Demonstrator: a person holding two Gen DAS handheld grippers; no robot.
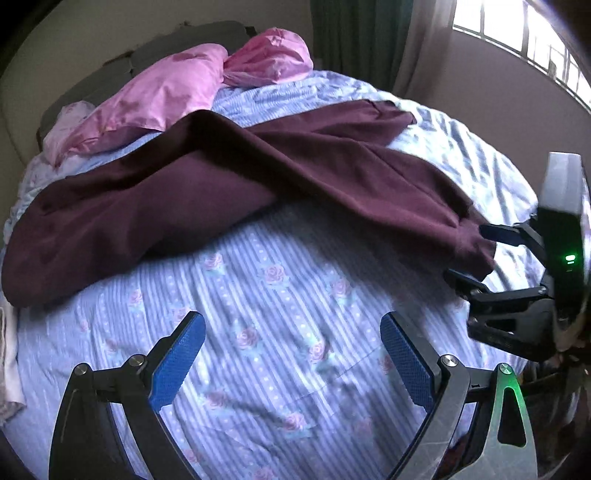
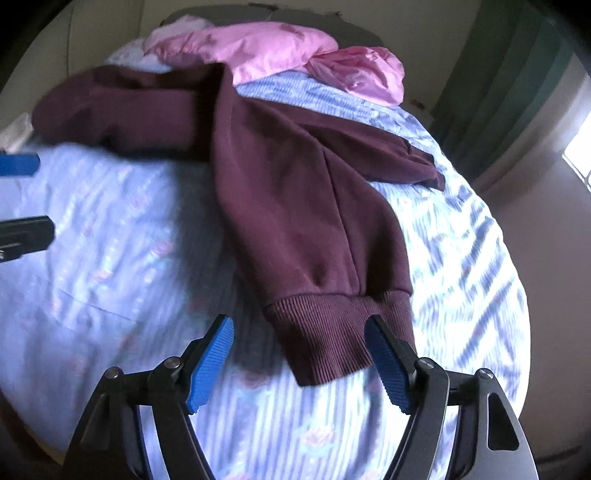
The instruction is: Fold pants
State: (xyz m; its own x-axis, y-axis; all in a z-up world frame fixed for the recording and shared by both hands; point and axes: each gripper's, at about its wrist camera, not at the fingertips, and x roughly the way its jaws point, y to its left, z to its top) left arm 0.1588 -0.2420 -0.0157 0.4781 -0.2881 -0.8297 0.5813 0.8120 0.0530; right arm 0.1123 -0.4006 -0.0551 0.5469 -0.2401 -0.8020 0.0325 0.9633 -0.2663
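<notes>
Maroon sweatpants (image 1: pixel 207 184) lie crumpled across a bed, one leg running right to a ribbed cuff (image 2: pixel 321 332). My right gripper (image 2: pixel 299 325) is open, its jaws on either side of that cuff. The right pad (image 2: pixel 388 362) is at the cuff's edge, and a gap separates the left pad (image 2: pixel 210 362) from the cloth. In the left wrist view the right gripper (image 1: pixel 476 256) shows at the right edge, straddling the cuff end. My left gripper (image 1: pixel 291 317) is open over bare sheet, in front of the pants, with nothing between its fingers. It also shows in the right wrist view, as the left gripper (image 2: pixel 22 195) at the left edge.
The bed is covered by a blue striped sheet with roses (image 1: pixel 280 369). Pink pillows (image 1: pixel 166 88) lie behind the pants, against a dark headboard (image 1: pixel 207 37). A green curtain (image 1: pixel 354 29) and a window (image 1: pixel 517 33) are at the far right. The mattress falls away on the right (image 2: pixel 509 280).
</notes>
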